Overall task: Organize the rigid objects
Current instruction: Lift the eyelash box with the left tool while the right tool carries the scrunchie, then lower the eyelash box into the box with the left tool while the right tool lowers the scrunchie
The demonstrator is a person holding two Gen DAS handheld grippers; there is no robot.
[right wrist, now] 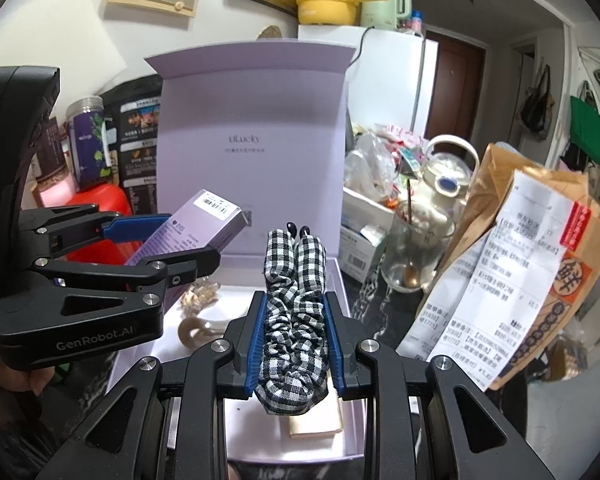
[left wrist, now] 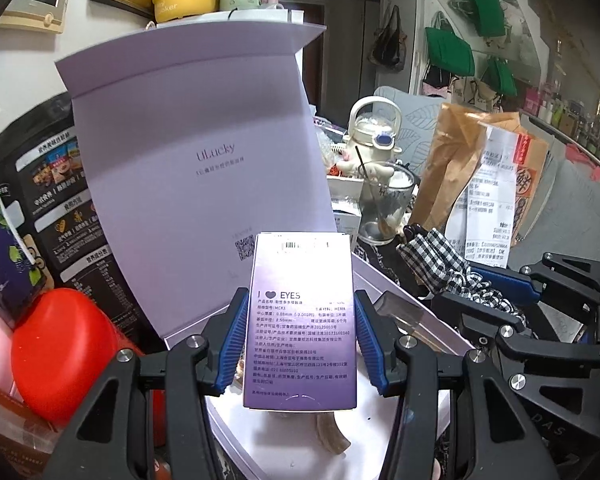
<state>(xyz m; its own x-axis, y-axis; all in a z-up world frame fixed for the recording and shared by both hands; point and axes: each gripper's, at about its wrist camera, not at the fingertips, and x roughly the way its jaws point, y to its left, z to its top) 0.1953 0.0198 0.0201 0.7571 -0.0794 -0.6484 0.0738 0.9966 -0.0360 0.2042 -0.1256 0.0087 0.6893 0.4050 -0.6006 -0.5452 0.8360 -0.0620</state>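
My left gripper (left wrist: 300, 320) is shut on a purple "I love EYES" carton (left wrist: 302, 320) and holds it above the open lilac gift box (left wrist: 204, 152), whose lid stands upright. The carton also shows in the right wrist view (right wrist: 204, 220), in the left gripper (right wrist: 172, 240). My right gripper (right wrist: 296, 336) is shut on a black-and-white checked headband (right wrist: 294, 300) above the box's tray (right wrist: 340, 280). The headband also shows in the left wrist view (left wrist: 440, 264). In the tray lie a beige curved hair clip (right wrist: 194, 330), a shell-like piece (right wrist: 198, 294) and a flat tan case (right wrist: 320, 420).
A red container (left wrist: 60, 352) and dark snack bags (left wrist: 56, 200) stand left of the box. A glass with a spoon (right wrist: 410, 256), a white kettle (right wrist: 446, 176) and a brown paper bag with receipts (right wrist: 520, 264) stand to the right.
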